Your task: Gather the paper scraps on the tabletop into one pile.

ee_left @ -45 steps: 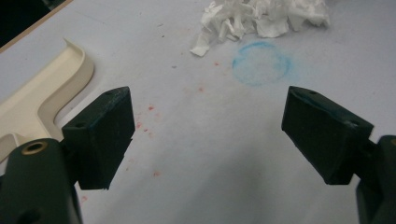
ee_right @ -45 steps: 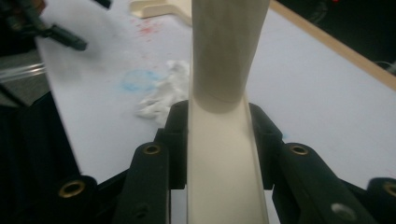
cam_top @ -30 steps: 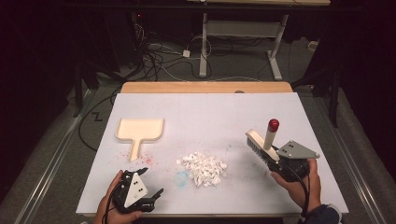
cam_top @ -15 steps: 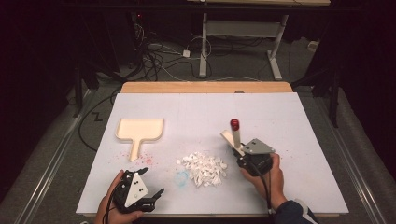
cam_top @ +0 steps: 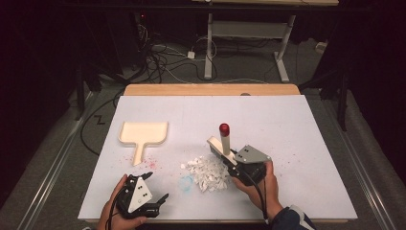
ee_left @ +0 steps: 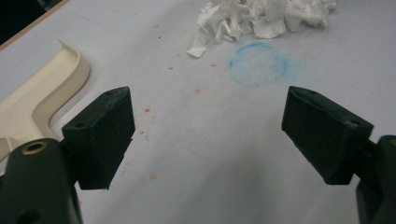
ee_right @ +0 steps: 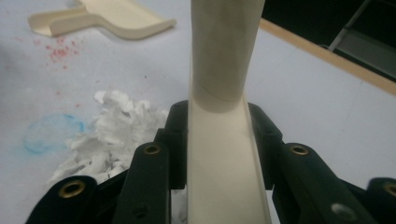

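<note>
In the high view, the right claw (cam_top: pixel 229 162) grips a small cream brush (cam_top: pixel 221 146) by its handle, whose red-tipped end stands up; the brush head sits just right of a pile of torn white paper scraps (cam_top: pixel 207 172) near the middle of the white surface (cam_top: pixel 297 143). A cream dustpan (cam_top: pixel 142 134) lies well to the left and farther off. The left claw (cam_top: pixel 158 188) rests near the front edge, jaws apart and empty. Beyond the far wooden edge, the room is dark, with cables on the floor and a desk frame.

The left gripper view shows its jaws spread wide over bare surface, a blue chalky ring (ee_left: pixel 258 65) and red specks ahead.

In the right gripper view, the jaws clamp the brush's stiff, smooth handle. The scraps look feather-light and likely to scatter, so gentle sweeps suit; the rigid dustpan is best taken by its handle.
</note>
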Action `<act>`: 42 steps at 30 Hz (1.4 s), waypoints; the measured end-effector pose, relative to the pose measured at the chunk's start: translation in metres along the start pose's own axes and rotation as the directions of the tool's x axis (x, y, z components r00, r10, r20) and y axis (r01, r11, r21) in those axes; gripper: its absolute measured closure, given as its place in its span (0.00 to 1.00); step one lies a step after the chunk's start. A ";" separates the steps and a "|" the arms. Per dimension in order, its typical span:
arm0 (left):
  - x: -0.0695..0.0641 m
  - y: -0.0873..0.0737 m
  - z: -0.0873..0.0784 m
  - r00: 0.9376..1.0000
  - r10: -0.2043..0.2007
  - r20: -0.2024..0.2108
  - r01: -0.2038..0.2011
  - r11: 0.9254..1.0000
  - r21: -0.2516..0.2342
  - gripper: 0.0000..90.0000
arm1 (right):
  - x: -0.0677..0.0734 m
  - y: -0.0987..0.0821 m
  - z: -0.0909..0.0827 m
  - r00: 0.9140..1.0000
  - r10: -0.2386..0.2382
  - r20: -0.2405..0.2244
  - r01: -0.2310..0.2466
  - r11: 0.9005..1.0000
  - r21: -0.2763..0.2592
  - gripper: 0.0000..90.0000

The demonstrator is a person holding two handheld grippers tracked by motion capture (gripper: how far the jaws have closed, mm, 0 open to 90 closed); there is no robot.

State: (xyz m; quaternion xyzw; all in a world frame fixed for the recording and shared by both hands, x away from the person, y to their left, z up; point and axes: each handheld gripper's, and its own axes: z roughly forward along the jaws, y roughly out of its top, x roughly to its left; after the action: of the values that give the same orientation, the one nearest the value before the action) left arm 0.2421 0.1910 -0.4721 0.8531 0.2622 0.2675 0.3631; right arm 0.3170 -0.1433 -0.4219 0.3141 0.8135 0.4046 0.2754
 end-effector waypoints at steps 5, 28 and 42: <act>0.001 0.000 -0.001 1.000 -0.005 -0.007 0.005 1.000 -0.004 0.18 | -0.007 0.009 -0.027 0.999 -0.001 -0.038 -0.002 0.997 -0.071 0.75; 0.014 -0.003 -0.013 0.994 -0.078 -0.080 0.074 0.996 -0.056 0.18 | 0.046 -0.009 0.002 0.835 -0.195 -0.515 0.173 0.981 -0.090 0.76; 0.010 -0.002 -0.007 0.996 -0.058 -0.066 0.056 0.998 -0.033 0.18 | 0.001 0.004 0.007 0.896 -0.168 -0.411 0.128 0.984 -0.124 0.75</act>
State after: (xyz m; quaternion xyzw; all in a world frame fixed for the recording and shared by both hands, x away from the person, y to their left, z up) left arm 0.2443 0.2022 -0.4666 0.8302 0.2941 0.2896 0.3747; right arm 0.3223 -0.1369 -0.4231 0.1436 0.8553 0.4782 0.1382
